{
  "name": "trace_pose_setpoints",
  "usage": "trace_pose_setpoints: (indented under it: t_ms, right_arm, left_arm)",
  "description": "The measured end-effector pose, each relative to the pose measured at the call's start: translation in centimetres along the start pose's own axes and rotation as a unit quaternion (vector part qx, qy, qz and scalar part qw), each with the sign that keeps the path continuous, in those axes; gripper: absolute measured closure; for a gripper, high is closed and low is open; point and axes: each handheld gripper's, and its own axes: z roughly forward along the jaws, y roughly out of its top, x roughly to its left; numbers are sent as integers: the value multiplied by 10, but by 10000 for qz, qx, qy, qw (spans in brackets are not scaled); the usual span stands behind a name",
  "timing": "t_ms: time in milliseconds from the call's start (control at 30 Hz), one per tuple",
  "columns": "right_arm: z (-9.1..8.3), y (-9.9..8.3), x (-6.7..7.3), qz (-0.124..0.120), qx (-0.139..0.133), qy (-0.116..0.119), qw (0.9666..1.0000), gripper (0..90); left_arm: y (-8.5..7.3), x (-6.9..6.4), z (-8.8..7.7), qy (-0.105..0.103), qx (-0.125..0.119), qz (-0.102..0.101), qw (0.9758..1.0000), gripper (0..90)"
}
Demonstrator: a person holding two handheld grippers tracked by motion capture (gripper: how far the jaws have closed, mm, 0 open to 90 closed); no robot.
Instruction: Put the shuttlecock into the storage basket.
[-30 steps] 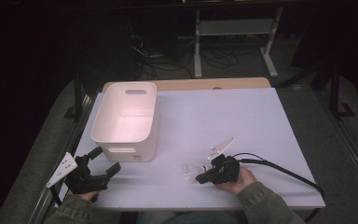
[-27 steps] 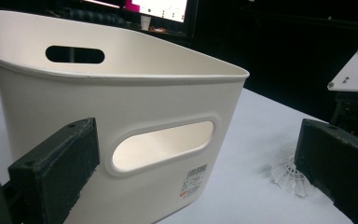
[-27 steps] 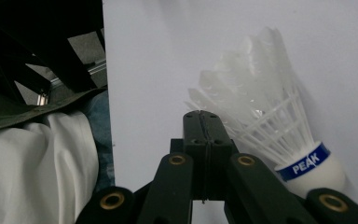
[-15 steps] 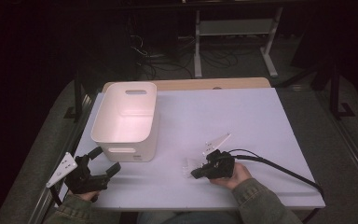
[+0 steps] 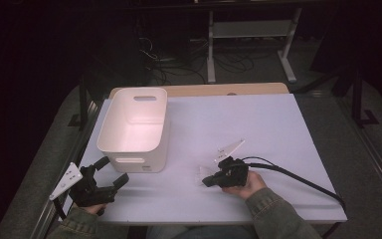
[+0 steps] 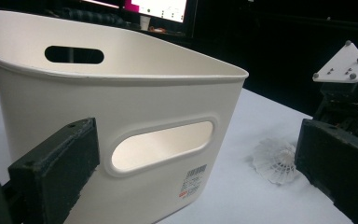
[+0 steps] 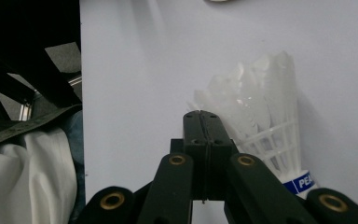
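**Shuttlecock's going to be a fiddly grab**

The shuttlecock (image 7: 261, 126) lies on its side on the white table (image 5: 278, 124), near the front edge, right of the white bin (image 5: 134, 129). It's probably featherlight and crushable, so I'd pinch the band by the cork, not the skirt. The right gripper (image 7: 204, 122) has its jaws pressed together on nothing, just beside the feathers. The left gripper (image 5: 110, 172) waits with jaws apart by the bin's near end.

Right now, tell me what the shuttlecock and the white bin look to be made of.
Shuttlecock: likely real white feathers, matte and translucent, with thread lacing and a blue band near the base. White bin: apparently moulded plastic, smooth with a slight sheen, rounded rim and cut-out handles.
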Motion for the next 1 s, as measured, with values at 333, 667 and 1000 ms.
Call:
trace_pose_setpoints:
  t_ms: [333, 667, 1000]
  right_arm:
    - [1, 6, -8, 39, -93, -171, 9998, 886]
    - [-1, 9, -17, 78, -176, -354, 9992, 886]
    - [0, 10, -23, 150, -196, -411, 9989, 886]
  left_arm:
    - [0, 0, 0, -1, -1, -4, 10000, 0]
    - [0, 0, 0, -3, -4, -6, 10000, 0]
    - [0, 0, 0, -13, 1, 10, 10000, 0]
